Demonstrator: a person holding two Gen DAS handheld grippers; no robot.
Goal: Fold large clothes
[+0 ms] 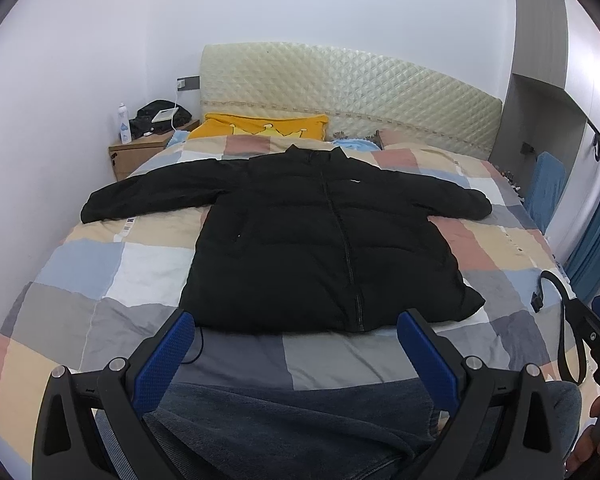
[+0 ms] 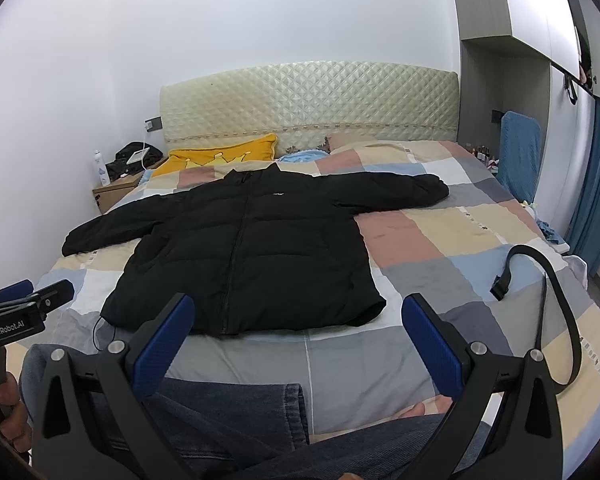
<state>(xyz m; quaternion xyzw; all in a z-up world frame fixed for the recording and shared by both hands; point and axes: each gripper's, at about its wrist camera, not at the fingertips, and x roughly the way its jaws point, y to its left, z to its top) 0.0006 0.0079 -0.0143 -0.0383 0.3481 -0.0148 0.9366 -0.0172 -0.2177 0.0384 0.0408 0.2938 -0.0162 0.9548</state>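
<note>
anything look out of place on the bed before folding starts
A loose black strap lies on the quilt to the jacket's right, apart from it. The jacket itself lies flat, zipped, sleeves spread.

We count one black jacket (image 1: 320,236) with two sleeves spread out on one bed (image 1: 100,272). We see one yellow pillow (image 1: 260,126), one padded headboard (image 1: 340,92), one wooden nightstand (image 1: 136,152) bearing one white bottle (image 1: 124,124), one black strap (image 2: 540,276), and two grippers, left (image 1: 296,344) and right (image 2: 296,328).
</note>
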